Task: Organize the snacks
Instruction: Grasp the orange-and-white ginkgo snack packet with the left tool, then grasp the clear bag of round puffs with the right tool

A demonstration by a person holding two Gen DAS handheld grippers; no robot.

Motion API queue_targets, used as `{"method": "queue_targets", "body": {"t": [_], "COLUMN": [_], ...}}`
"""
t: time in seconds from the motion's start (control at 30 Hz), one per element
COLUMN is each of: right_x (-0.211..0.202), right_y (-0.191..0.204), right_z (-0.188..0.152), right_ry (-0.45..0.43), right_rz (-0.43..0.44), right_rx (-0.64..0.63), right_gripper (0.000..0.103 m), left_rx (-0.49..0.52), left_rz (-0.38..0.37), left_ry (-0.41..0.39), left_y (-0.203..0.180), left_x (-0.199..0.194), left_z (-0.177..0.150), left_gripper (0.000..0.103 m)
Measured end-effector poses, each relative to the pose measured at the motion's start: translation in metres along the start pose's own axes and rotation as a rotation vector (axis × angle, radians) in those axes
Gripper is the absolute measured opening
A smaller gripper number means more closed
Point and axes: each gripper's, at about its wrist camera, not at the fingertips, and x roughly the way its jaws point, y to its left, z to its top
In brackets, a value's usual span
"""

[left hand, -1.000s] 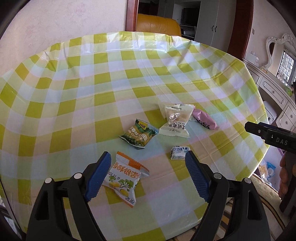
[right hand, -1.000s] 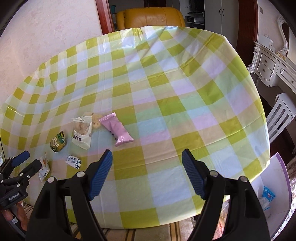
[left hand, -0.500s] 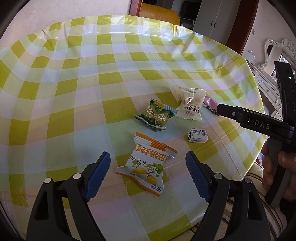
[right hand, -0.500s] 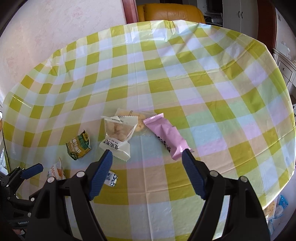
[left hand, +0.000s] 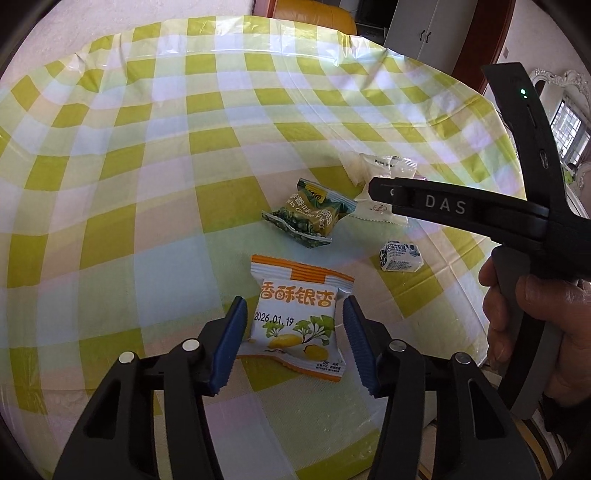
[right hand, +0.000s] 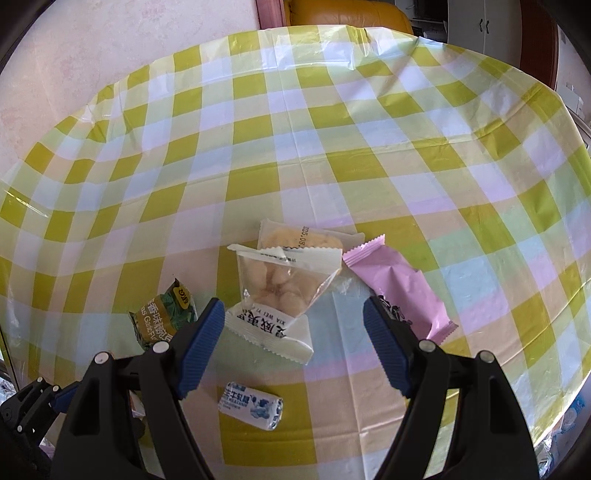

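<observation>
Several snack packets lie on a round table with a yellow-green checked cloth (left hand: 147, 192). My left gripper (left hand: 291, 343) is partly closed around a white and orange packet (left hand: 295, 325); its blue pads stand just beside the packet's edges, and contact is unclear. A green packet (left hand: 308, 216), a small white candy (left hand: 400, 255) and a clear packet (left hand: 384, 173) lie beyond. My right gripper (right hand: 293, 345) is open above the clear packet (right hand: 280, 288). A second clear packet (right hand: 299, 236) lies behind it, a pink packet (right hand: 399, 288) to its right, the green packet (right hand: 162, 314) to its left, the candy (right hand: 251, 404) below.
The table's front edge (right hand: 369, 469) runs close under both grippers. The right gripper's black body (left hand: 480, 214) and the hand holding it cross the right side of the left wrist view. An orange armchair (right hand: 351, 14) and a cabinet stand behind the table.
My left gripper has dropped to the white and orange packet and narrowed around it. My right gripper has moved left and closer, over the clear packet.
</observation>
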Motion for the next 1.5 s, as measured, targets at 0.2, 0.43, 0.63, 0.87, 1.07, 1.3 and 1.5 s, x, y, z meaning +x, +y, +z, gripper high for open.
{"method": "queue_targets", "body": {"t": [0.2, 0.43, 0.63, 0.87, 1.07, 1.3, 1.5], "right_x": [0.01, 0.019, 0.016, 0.004, -0.02, -0.043, -0.061], "right_y": [0.005, 0.006, 0.007, -0.003, -0.017, -0.039, -0.06], "right_z": [0.004, 0.004, 0.001, -0.005, -0.006, -0.015, -0.024], "right_ry": [0.006, 0.031, 0.028, 0.0, -0.055, -0.083, -0.097], "right_rz": [-0.028, -0.058, -0.026, -0.002, -0.011, -0.035, -0.046], "right_rx": [-0.005, -0.018, -0.039, -0.042, -0.039, -0.04, -0.021], "right_gripper": [0.077, 0.058, 0.042, 0.04, 0.04, 0.04, 0.04], "left_rx": [0.005, -0.003, -0.003, -0.003, 0.003, 0.019, 0.023], "left_rz": [-0.001, 0.003, 0.012, 0.027, 0.053, 0.057, 0.036], "left_ry": [0.0, -0.004, -0.018, -0.042, -0.067, -0.084, -0.078], "left_y": [-0.001, 0.0, 0.0, -0.001, -0.007, -0.024, -0.04], "left_x": [0.001, 0.0, -0.002, -0.007, -0.014, -0.024, -0.026], "left_z": [0.0, 0.0, 0.0, 0.0, 0.0, 0.001, 0.002], "left_gripper": [0.042, 0.042, 0.04, 0.039, 0.038, 0.038, 0.038]}}
